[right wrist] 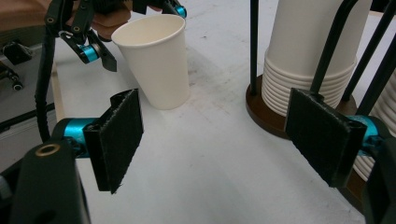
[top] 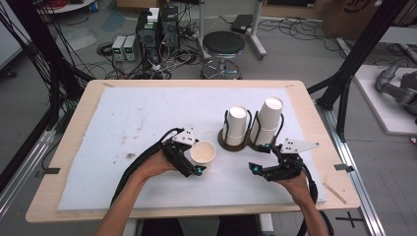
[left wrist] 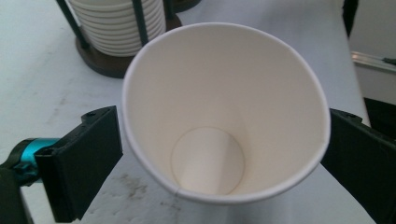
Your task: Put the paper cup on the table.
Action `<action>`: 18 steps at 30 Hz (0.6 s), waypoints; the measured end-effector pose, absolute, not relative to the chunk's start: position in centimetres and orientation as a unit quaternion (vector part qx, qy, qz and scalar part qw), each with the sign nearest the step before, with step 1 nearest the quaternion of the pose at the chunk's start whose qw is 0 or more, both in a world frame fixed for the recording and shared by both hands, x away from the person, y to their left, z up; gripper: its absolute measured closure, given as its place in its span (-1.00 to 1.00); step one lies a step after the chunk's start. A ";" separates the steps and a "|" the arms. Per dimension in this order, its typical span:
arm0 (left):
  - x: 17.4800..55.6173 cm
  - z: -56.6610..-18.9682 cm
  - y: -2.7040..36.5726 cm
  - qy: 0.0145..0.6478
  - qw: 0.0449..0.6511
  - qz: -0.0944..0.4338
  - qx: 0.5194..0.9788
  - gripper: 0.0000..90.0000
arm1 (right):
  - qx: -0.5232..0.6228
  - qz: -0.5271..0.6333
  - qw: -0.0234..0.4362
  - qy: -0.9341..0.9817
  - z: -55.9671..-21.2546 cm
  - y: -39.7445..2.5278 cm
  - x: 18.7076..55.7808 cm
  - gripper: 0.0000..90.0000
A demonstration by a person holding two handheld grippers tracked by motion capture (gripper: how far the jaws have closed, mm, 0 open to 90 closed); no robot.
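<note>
Here cup (left wrist: 224,126) base hidden between left gripper (top: 193,158) fingers.

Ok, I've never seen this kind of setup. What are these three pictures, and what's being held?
A person sits at a table covered with a white mat, holding a two-jaw tool in each hand. The high view looks down from above; the other two views come from cameras riding on each tool. The left tool has its jaws either side of a single empty paper cup, apparently gripping it; the cup's base rests on the mat. The right tool is open and empty, near two wire holders with stacks of cups.
</note>
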State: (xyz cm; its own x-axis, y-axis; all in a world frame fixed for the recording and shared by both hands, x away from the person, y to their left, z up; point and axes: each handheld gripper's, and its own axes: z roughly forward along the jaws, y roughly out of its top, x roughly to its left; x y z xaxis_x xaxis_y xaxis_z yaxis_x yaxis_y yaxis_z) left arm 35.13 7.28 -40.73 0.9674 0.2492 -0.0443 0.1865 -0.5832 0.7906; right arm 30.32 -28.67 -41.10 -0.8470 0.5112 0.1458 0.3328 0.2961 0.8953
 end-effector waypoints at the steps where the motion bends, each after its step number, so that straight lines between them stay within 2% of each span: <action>1: 35.1 -40.7 7.3 0.122 0.439 0.039 0.889 -0.96 | 0.264 0.532 0.083 0.800 -41.1 -28.7 30.3 -0.55; 18: 33.9 -38.1 9.9 0.133 0.474 0.072 0.867 -0.96 | 0.267 0.531 0.084 0.800 -41.1 -28.9 30.3 -0.55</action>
